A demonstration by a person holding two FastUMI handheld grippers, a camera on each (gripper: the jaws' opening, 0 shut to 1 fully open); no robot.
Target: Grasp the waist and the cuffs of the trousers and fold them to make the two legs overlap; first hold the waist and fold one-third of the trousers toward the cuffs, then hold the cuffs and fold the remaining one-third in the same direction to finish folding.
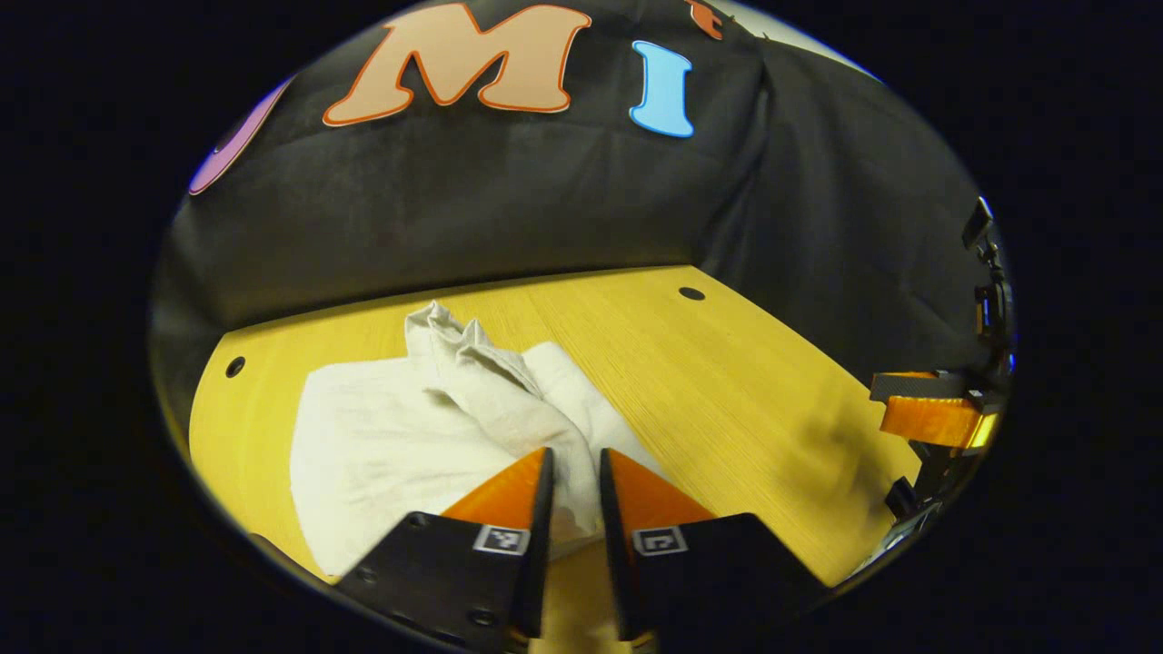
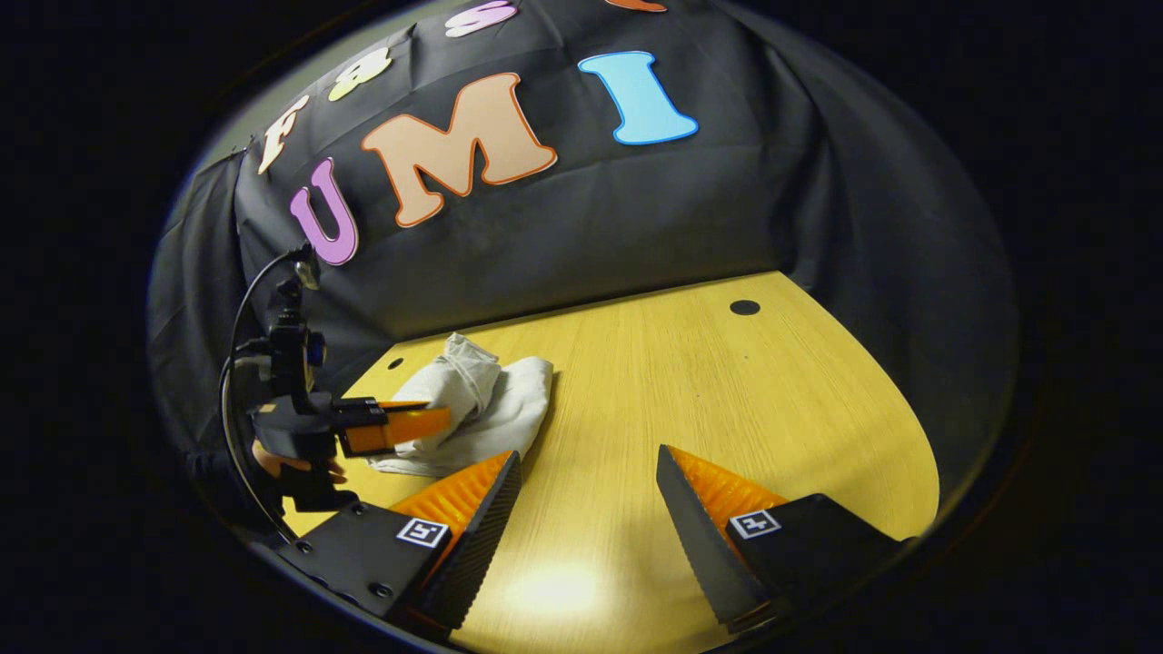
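One pair of trousers [image 1: 400,436] lies on the table, pale cloth with a bunched ridge running toward twelve o'clock.

One table [image 1: 727,381] carries it, and its top bears two small dark holes in the left gripper view: one [image 1: 691,293] at about one o'clock, one [image 1: 235,366] at about nine o'clock.

Two grippers are present: the left gripper [image 1: 575,468] at six o'clock of its own view, and the right gripper [image 2: 589,472] at six o'clock of its own.

No legible txt/labels/nos.; only small square code tags [image 2: 423,531] on gripper bodies.
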